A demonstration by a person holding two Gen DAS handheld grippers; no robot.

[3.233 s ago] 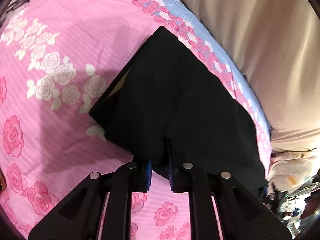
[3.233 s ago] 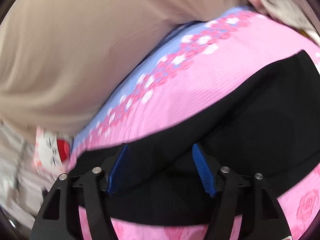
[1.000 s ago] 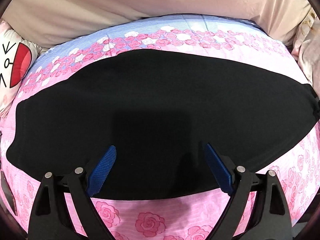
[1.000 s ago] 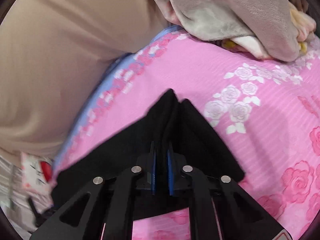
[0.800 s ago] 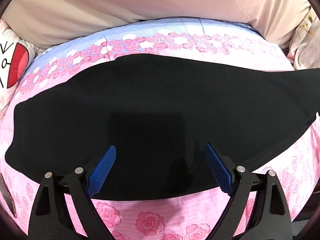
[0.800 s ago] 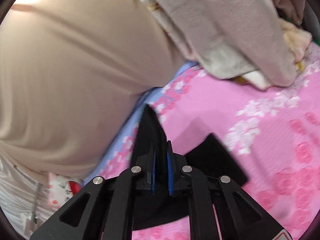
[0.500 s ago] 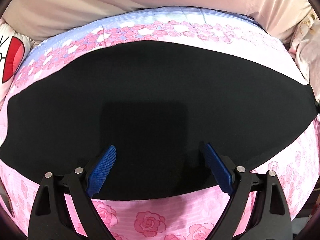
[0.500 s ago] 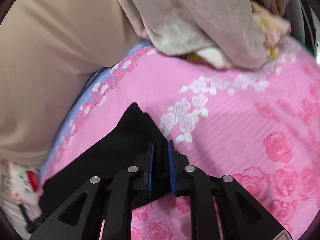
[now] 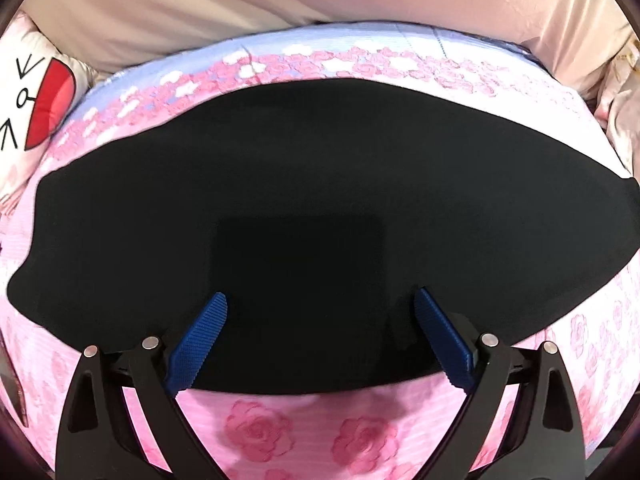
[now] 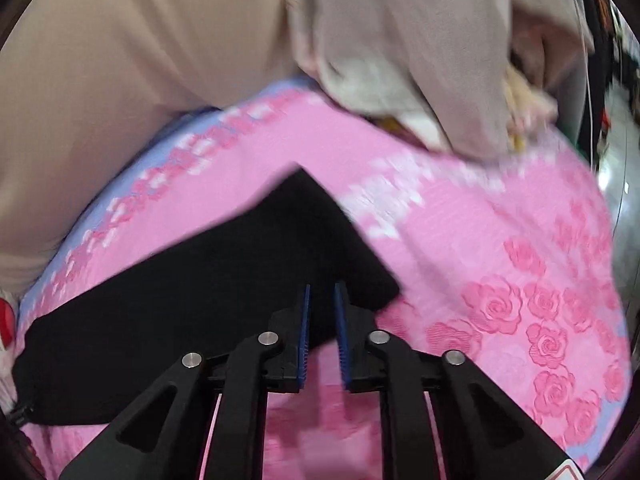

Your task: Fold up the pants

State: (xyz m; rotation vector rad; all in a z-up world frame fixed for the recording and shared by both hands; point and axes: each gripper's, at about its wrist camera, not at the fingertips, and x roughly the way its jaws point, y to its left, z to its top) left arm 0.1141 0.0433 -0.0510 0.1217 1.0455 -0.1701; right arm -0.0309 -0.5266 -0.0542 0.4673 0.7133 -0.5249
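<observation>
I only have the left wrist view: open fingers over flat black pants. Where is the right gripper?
Observer: The right gripper sits at one end of the pants, by a corner, fingers almost together.
Operator: Is it gripping cloth?
Observer: I cannot tell; the pants lie flat on the pink sheet there, with no lifted fold.
Operator: Anything beyond that end?
Observer: A heap of grey-beige blanket, apart from the pants.

both wrist views close above pants [image 9: 320, 184]
</observation>
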